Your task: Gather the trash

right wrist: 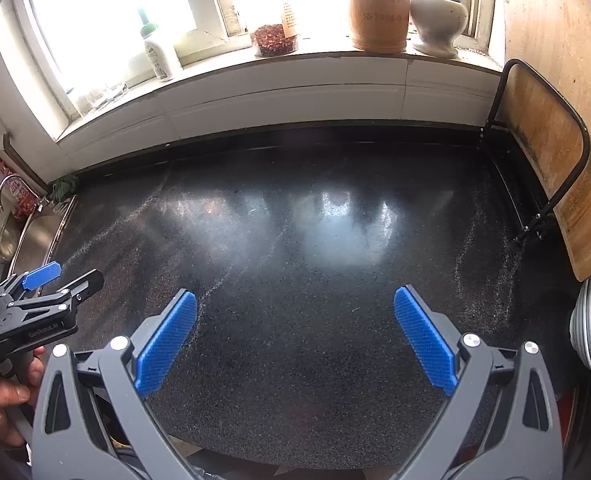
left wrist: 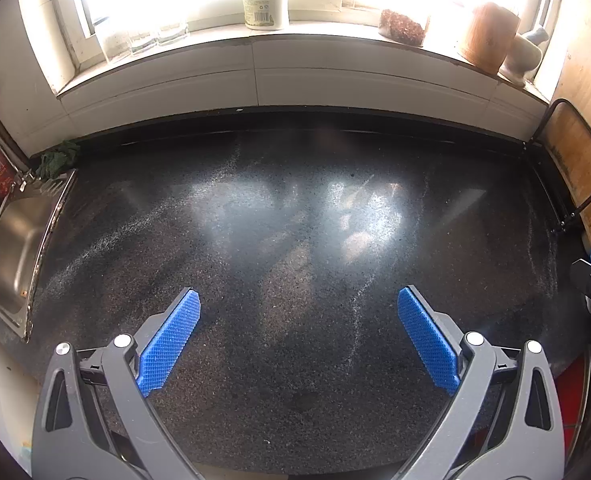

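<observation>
We hold our left gripper (left wrist: 298,304) and right gripper (right wrist: 295,304) spread wide, empty. Both hover above the speckled black stone countertop (left wrist: 295,216).

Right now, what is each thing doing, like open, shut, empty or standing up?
Left gripper: open, holding nothing.
Right gripper: open, holding nothing.
Counter: bare, shiny, lightly dusted.
Sink: empty where visible.
Bottle: upright on the sill.
Wooden canister: upright.
Mortar: upright, pestle inside.
Cutting board: leaning in its rack.
</observation>
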